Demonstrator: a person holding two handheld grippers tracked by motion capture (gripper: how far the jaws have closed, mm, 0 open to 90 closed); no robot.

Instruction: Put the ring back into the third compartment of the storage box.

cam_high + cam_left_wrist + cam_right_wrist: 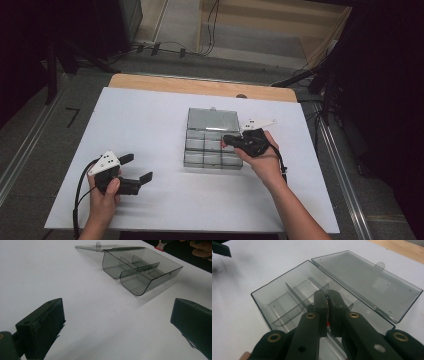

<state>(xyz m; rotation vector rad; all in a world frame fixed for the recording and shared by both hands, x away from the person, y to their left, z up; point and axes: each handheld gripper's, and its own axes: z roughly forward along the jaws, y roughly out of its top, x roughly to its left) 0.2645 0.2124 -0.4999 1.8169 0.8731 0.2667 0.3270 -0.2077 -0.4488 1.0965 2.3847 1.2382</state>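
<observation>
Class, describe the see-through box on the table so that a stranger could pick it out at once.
Start at the white table, right of centre. There sits a smoky clear plastic box, split by dividers into small compartments. Its hinged lid lies flat open behind it; nothing else on the table is transparent.
</observation>
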